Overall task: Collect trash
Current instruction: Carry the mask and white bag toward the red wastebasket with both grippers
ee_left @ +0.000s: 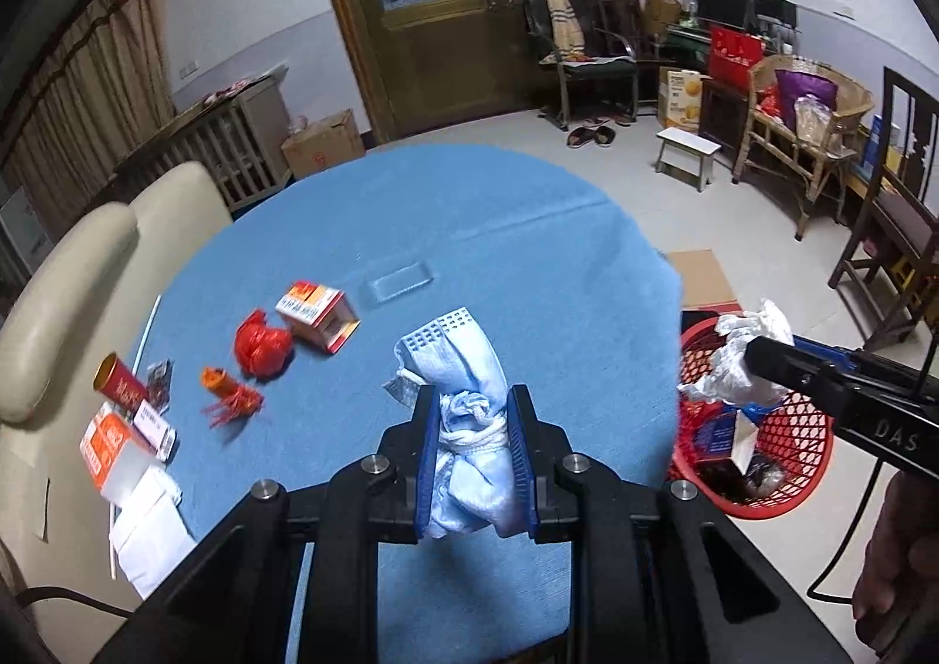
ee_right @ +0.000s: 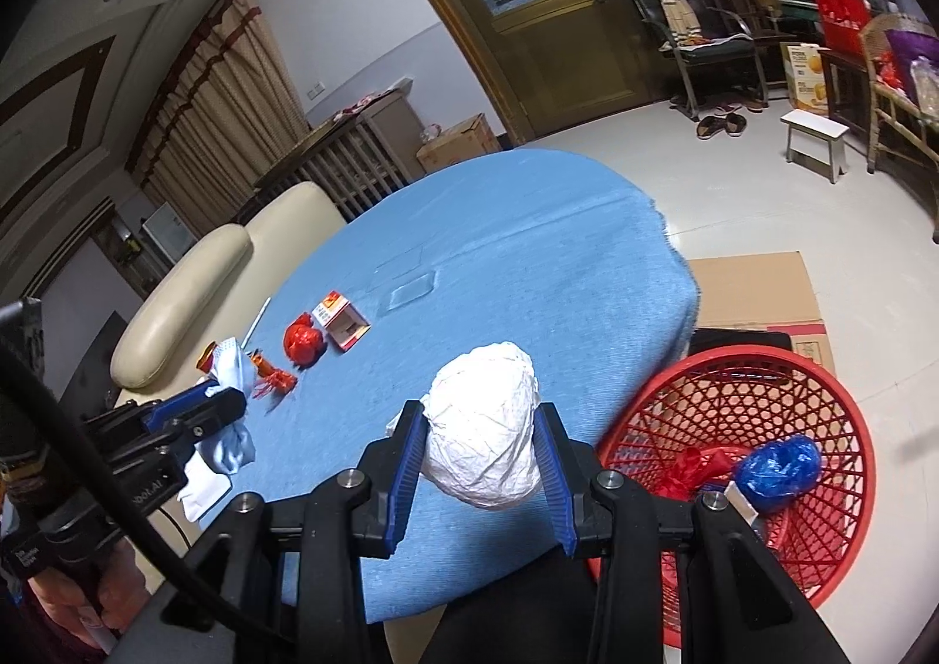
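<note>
My left gripper [ee_left: 474, 452] is shut on a crumpled light-blue face mask [ee_left: 463, 370], held above the round table with the blue cloth [ee_left: 499, 229]. My right gripper [ee_right: 481, 458] is shut on a white crumpled paper ball [ee_right: 484, 429], near the table's right edge. From the left wrist view that ball [ee_left: 745, 359] hangs over the red mesh basket [ee_left: 792, 464] on the floor. The basket [ee_right: 745, 400] holds a blue plastic wad [ee_right: 780, 464] and red scraps. On the cloth lie a red plastic wad [ee_left: 261, 347], an orange-white carton [ee_left: 317, 314] and an orange frayed wrapper [ee_left: 229, 394].
At the table's left edge lie a red tube [ee_left: 120, 385], small boxes [ee_left: 111, 444], white paper [ee_left: 149, 535] and a straw. A cream sofa [ee_left: 76, 300] stands to the left. Flat cardboard [ee_right: 757, 288] lies on the floor behind the basket; chairs and a white stool [ee_left: 686, 153] are farther back.
</note>
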Motion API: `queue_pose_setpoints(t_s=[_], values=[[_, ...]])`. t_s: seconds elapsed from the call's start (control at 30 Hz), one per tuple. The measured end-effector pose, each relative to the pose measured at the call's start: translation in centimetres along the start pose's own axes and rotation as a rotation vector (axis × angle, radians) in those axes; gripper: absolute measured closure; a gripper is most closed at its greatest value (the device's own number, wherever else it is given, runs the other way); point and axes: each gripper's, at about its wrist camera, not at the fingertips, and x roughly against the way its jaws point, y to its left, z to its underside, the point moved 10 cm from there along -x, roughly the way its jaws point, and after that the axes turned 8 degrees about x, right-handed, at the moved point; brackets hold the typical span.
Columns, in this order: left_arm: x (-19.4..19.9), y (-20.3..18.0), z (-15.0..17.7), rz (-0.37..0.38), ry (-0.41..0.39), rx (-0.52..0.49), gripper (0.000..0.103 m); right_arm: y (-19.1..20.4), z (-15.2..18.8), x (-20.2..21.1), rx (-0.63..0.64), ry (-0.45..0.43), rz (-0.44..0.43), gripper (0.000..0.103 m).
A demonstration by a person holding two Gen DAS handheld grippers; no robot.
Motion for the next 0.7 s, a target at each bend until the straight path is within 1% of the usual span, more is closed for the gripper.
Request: queue_pose_setpoints(t_s=[0.3,0.7], values=[[0.5,-3.2,-0.8,0.051,-0.004,-0.048,0.079,-3.1,-0.8,2.0,-0.047,-0.043,0.042,0.063],[-0.5,-6.0,-1.3,0.091,0.029,-0.086,0.079,-6.2,-1.5,4.2,-0.092,-0.086,0.081,0.063]])
